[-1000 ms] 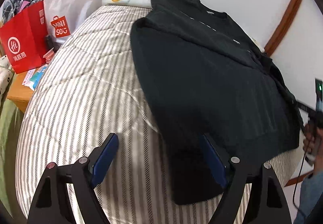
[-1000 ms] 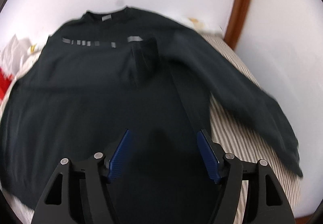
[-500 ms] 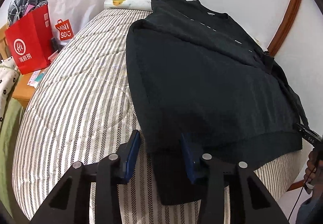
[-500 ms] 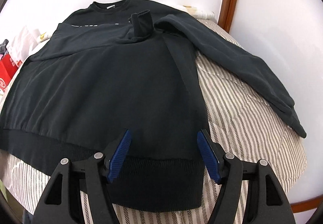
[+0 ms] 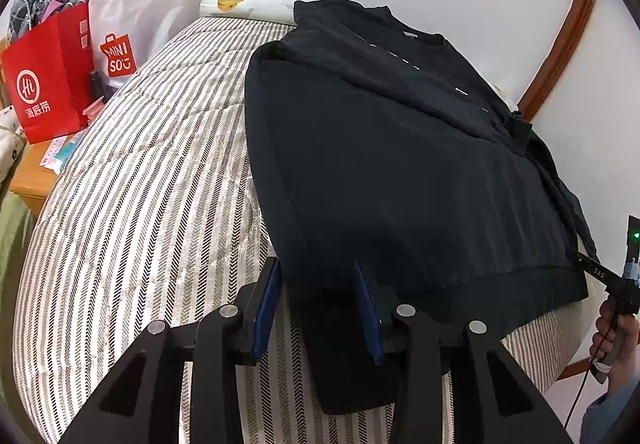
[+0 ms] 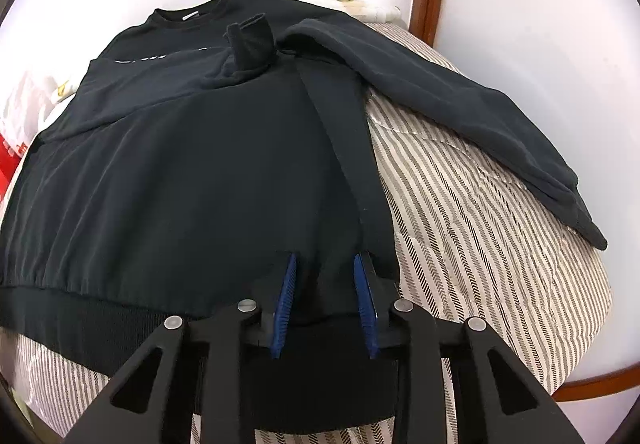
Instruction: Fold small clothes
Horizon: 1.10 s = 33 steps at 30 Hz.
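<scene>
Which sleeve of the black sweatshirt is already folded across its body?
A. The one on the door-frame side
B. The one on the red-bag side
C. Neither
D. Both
B: that sleeve's cuff lies on the black sweatshirt chest, while the other sleeve stretches out over the striped bedcover.

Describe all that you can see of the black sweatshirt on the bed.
The sweatshirt is black, soft knit, with a ribbed hem, a round collar and a thin white print line across the chest. It lies flat on the striped bed, collar toward the wall. One sleeve is folded across the chest; the other sleeve lies spread out on the bed. The left gripper and the right gripper have just closed on its hem corners.
</scene>
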Tool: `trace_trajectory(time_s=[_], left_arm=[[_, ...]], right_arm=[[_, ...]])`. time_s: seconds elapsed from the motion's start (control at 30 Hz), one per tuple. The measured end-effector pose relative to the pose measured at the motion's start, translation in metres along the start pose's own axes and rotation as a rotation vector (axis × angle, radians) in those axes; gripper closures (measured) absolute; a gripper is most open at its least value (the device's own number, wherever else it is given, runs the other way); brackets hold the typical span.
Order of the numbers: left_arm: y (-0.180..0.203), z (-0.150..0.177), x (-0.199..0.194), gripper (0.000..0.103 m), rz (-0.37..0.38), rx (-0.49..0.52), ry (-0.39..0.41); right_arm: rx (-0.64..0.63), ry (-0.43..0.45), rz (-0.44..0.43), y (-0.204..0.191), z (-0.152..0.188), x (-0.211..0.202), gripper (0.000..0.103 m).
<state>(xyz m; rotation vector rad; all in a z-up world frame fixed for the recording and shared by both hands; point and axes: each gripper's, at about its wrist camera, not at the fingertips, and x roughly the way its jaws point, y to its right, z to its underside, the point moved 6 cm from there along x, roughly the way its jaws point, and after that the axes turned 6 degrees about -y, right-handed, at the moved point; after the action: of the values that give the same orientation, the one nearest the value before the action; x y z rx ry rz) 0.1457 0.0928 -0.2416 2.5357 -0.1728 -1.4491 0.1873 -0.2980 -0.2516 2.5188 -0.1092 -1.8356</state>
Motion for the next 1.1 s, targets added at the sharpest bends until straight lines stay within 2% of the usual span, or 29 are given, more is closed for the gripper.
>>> trace_trajectory(time_s=[0.2,0.27,0.33,0.43,0.53,0.7,1.1], left_arm=[[0.001,0.001,0.000,0.068,-0.005,0.011,0.005],[0.001,0.001,-0.001,0.070,-0.004,0.009,0.008],[-0.003,0.000,0.000,0.085,-0.019,0.003,0.009],[-0.009,-0.001,0.000,0.090,0.020,-0.045,0.001],[-0.012,0.000,-0.001,0.091,0.045,-0.077,-0.002],[-0.013,0.004,-0.006,0.092,0.063,-0.087,0.001],[-0.010,0.021,-0.027,0.093,0.069,-0.071,-0.006]], right_arm=[[0.020,-0.007,0.005,0.000,-0.002,0.002,0.073],[0.010,-0.003,0.011,-0.001,-0.002,0.001,0.080],[0.010,0.009,0.012,-0.001,-0.002,-0.002,0.089],[0.028,0.018,-0.005,0.002,-0.003,-0.005,0.091],[0.050,0.027,-0.005,0.008,-0.001,-0.009,0.093],[0.094,0.036,-0.052,0.018,0.005,-0.018,0.094],[0.089,0.084,-0.079,0.025,0.008,-0.048,0.094]])
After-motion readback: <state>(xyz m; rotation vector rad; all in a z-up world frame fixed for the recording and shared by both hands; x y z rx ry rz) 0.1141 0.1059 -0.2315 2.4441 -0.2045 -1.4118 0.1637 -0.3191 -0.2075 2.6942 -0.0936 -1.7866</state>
